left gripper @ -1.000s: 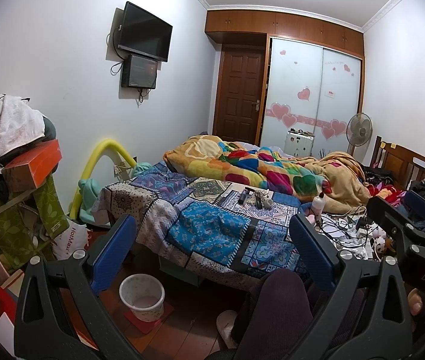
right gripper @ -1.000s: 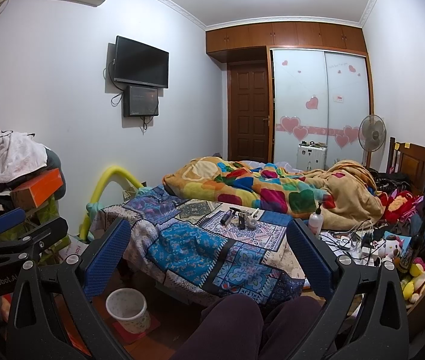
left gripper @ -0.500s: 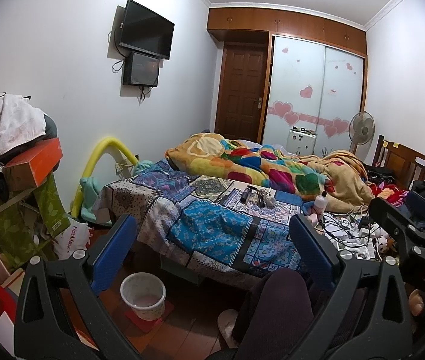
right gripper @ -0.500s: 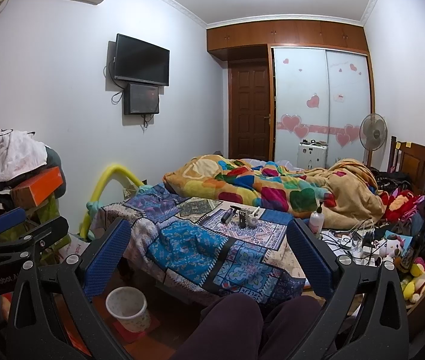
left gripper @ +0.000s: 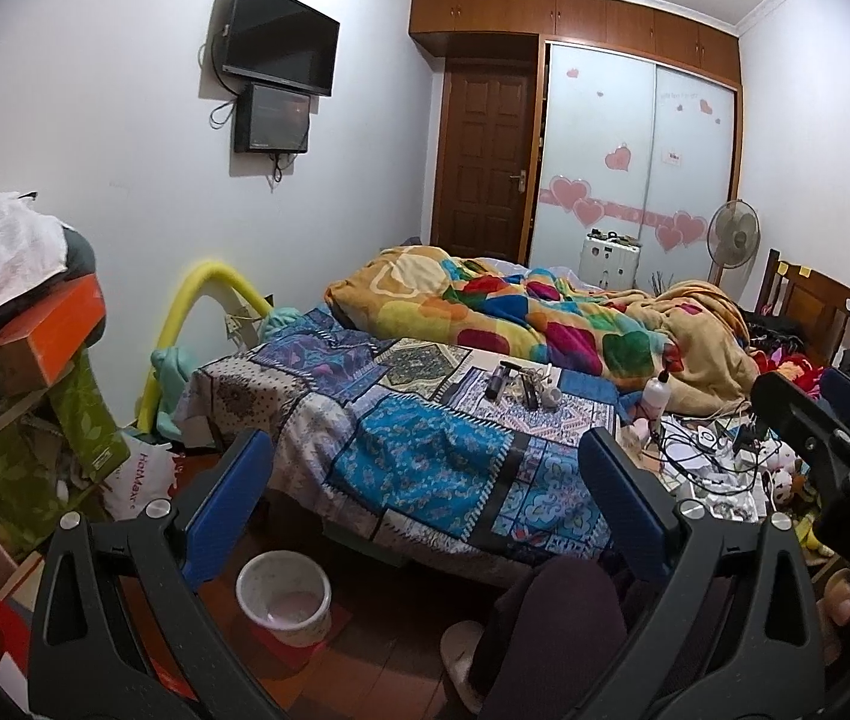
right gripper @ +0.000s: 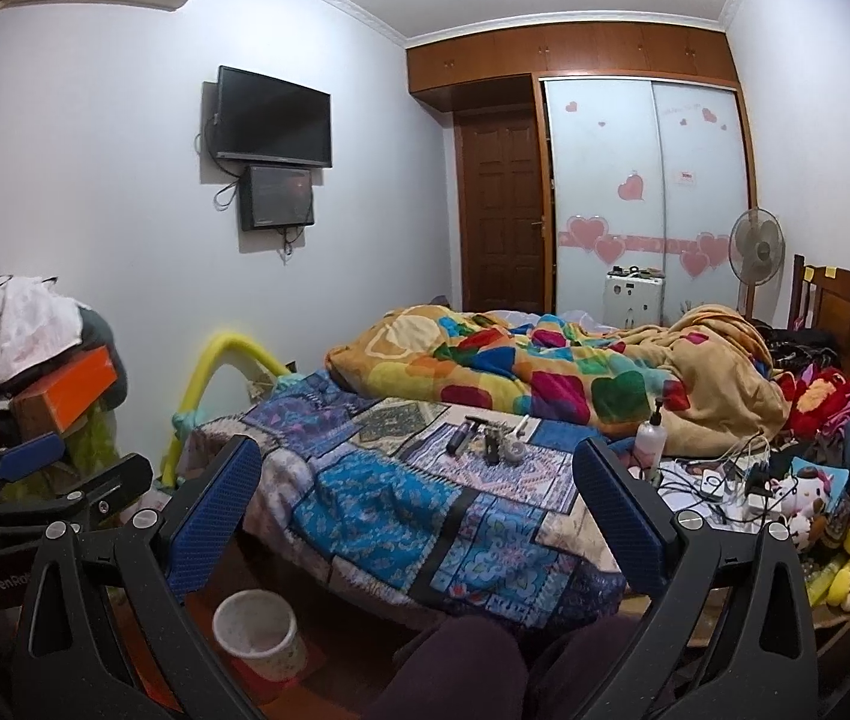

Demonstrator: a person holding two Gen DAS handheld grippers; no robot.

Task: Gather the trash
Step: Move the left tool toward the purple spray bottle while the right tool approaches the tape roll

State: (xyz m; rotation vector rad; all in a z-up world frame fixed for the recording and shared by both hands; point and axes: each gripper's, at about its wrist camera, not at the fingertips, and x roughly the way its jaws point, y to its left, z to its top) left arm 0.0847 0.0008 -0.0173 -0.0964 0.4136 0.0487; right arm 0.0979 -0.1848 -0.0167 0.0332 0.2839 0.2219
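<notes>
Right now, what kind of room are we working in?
A lived-in, cluttered bedroom, most likely: a bed under a colourful blanket, a sliding-door wardrobe, and a wall-mounted TV.

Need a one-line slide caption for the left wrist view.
Open left gripper faces a cluttered bed, white bin on the floor below.

I've tilted both cameras down slightly: the bed (left gripper: 425, 438) and the TV (right gripper: 272, 117) sit lower in each view, and the bin (left gripper: 284, 597) has slid nearer the bottom edge. Both claws remain spread.
</notes>
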